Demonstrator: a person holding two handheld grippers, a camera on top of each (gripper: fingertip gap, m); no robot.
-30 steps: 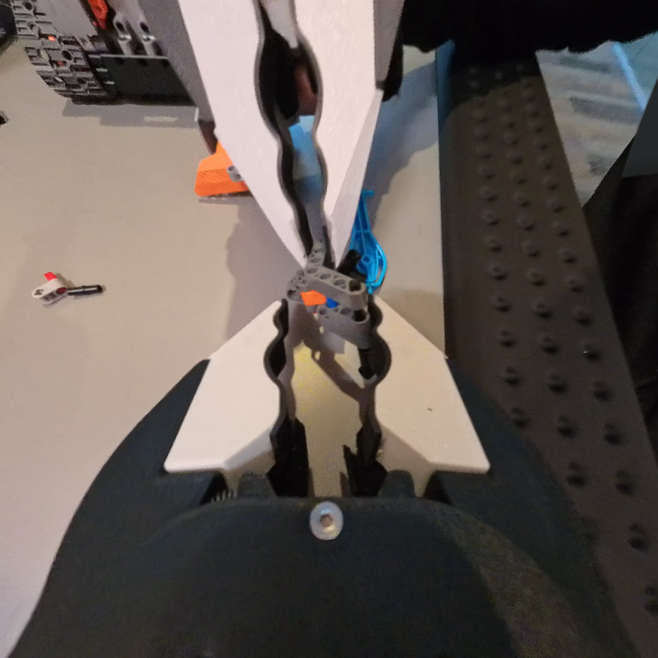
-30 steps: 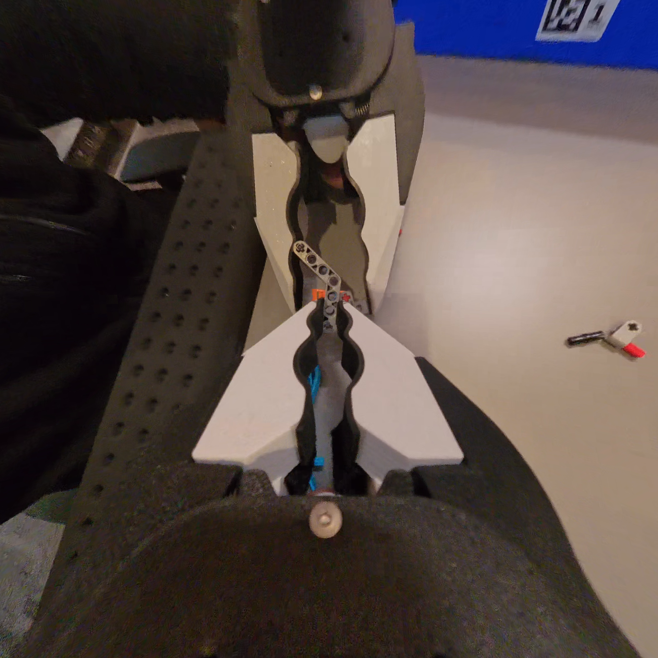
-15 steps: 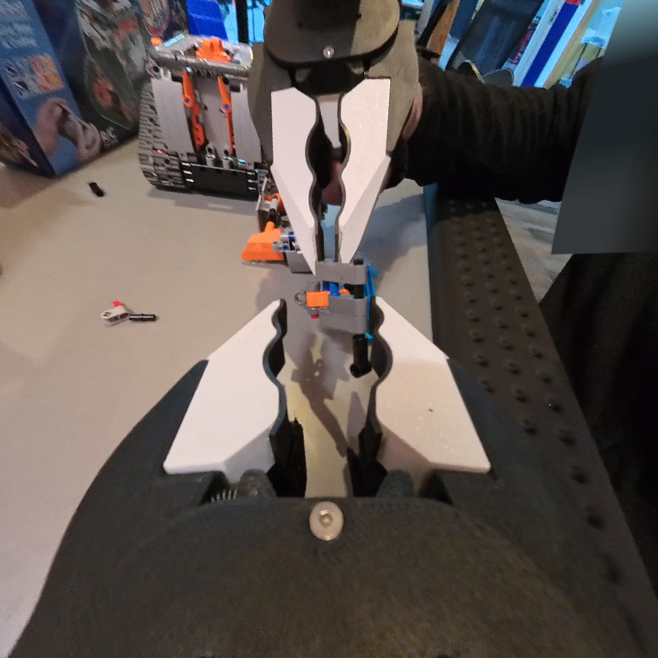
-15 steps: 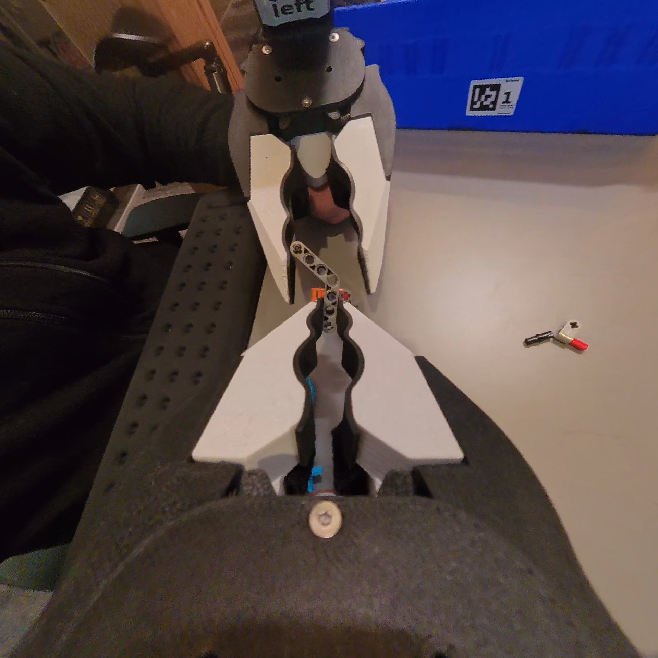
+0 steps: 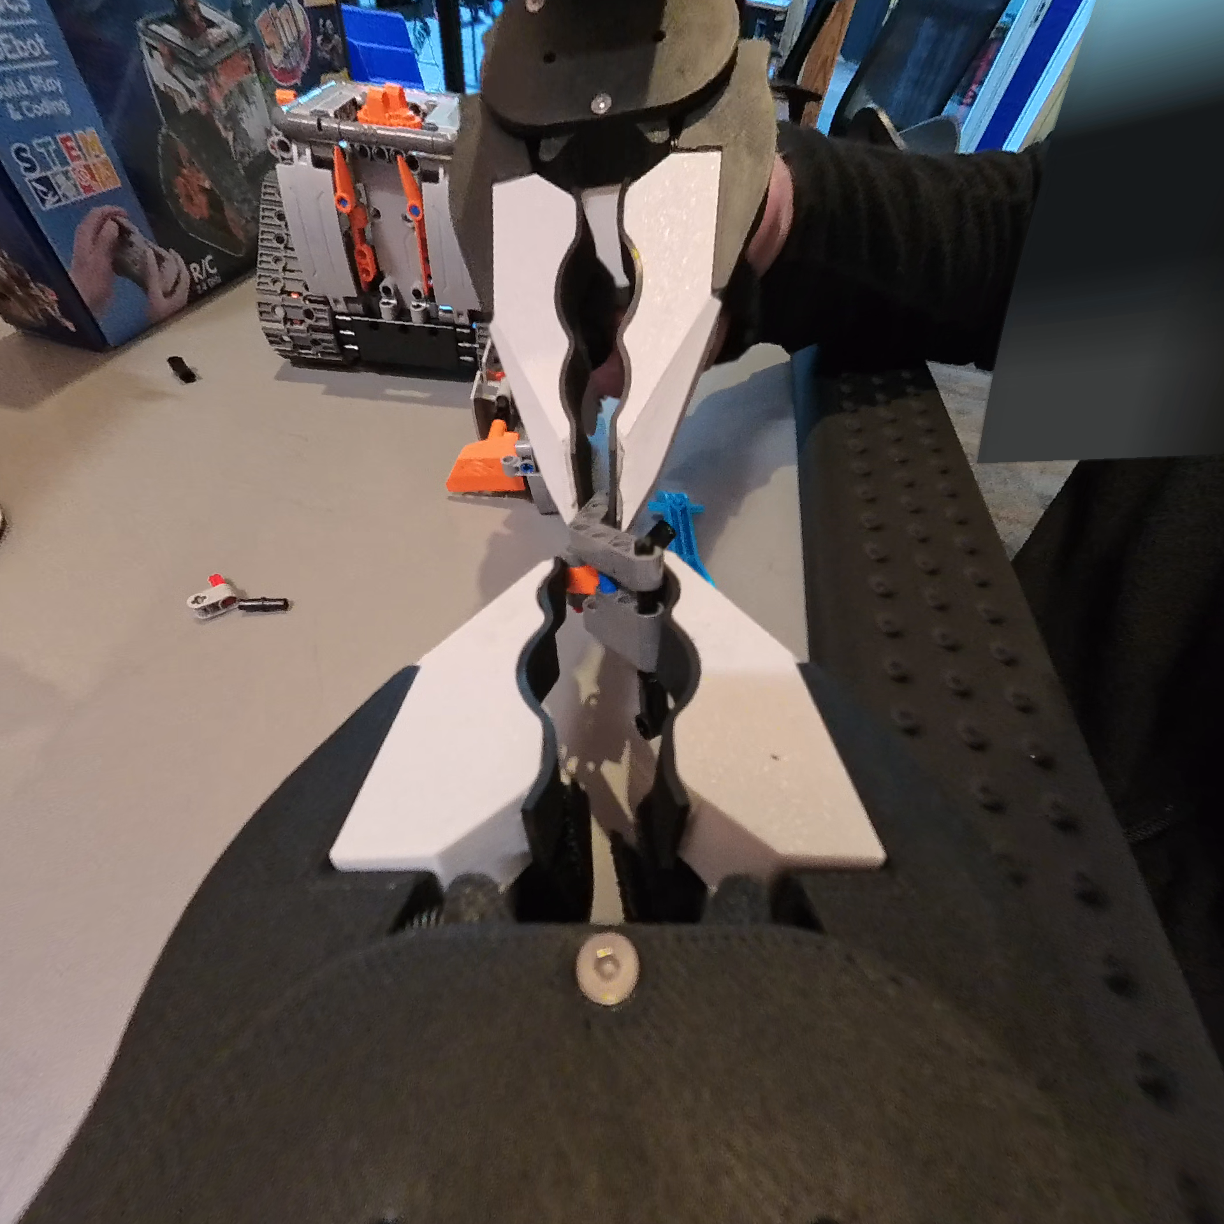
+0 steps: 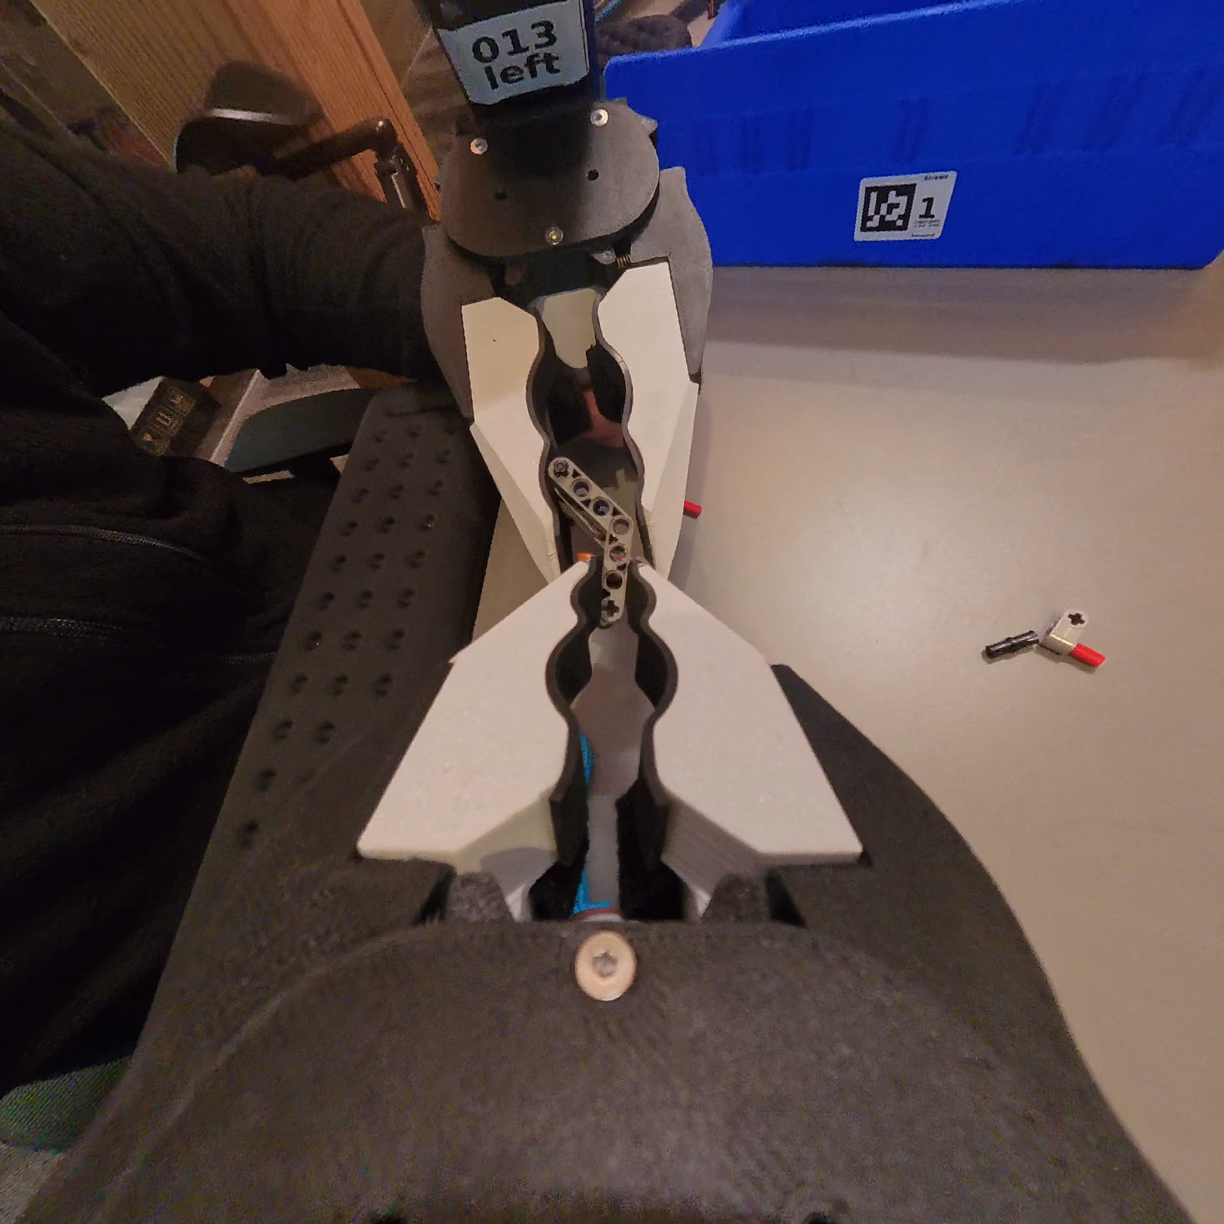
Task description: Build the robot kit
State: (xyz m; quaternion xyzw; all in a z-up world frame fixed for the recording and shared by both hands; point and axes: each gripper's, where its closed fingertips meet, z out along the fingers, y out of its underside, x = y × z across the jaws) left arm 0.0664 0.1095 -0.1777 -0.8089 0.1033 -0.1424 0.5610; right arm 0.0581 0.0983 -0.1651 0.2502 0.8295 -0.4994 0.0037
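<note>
a small grey brick assembly is clamped by the left tool; its upper beam is pinched by the right tool; a tracked model is seen behind on the table

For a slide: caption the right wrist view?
Right gripper pinching a bent grey beam, left gripper facing it.

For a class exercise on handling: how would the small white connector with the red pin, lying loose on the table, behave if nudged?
The white connector looks tiny, likely light, so it should skid easily. Its angled body probably stops it rolling.
</note>
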